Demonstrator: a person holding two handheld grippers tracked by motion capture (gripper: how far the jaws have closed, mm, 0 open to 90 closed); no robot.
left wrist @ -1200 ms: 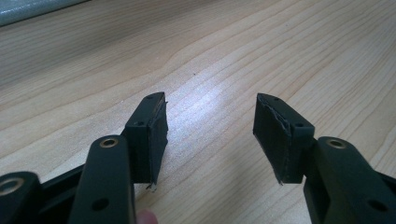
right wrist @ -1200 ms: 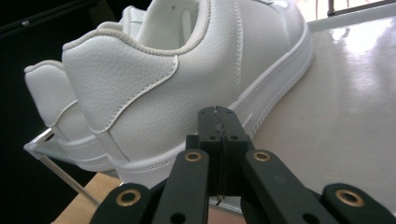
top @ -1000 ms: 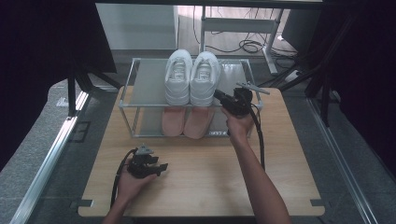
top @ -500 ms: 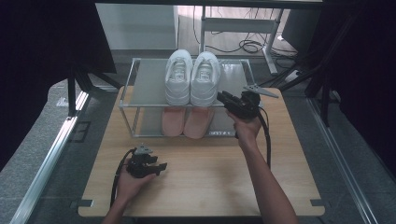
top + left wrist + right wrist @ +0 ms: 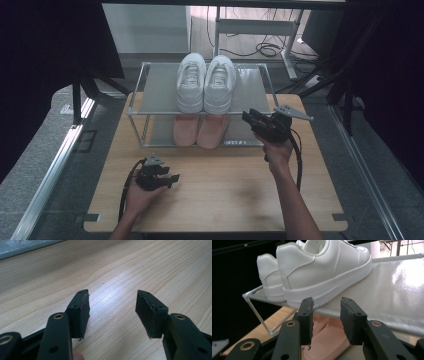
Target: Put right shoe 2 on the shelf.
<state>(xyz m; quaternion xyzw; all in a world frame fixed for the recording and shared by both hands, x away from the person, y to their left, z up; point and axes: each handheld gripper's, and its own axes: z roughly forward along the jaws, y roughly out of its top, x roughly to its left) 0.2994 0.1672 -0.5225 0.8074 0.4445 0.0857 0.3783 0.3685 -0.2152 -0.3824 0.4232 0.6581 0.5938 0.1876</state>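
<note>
- Right gripper (image 5: 248, 118), held off the front right corner of the shoe rack (image 5: 255, 87), has its jaws parted with nothing between them; they have just been opening.
- Beyond its jaws in the right gripper view, the white sneakers (image 5: 322, 267) stand side by side on the rack's top shelf, heels toward the person.
- Pink shoes (image 5: 200, 131) sit on the lower shelf, directly beneath the white pair.
- Left gripper (image 5: 172, 178) rests low over the wooden table (image 5: 225, 195), jaws apart and empty.
</note>
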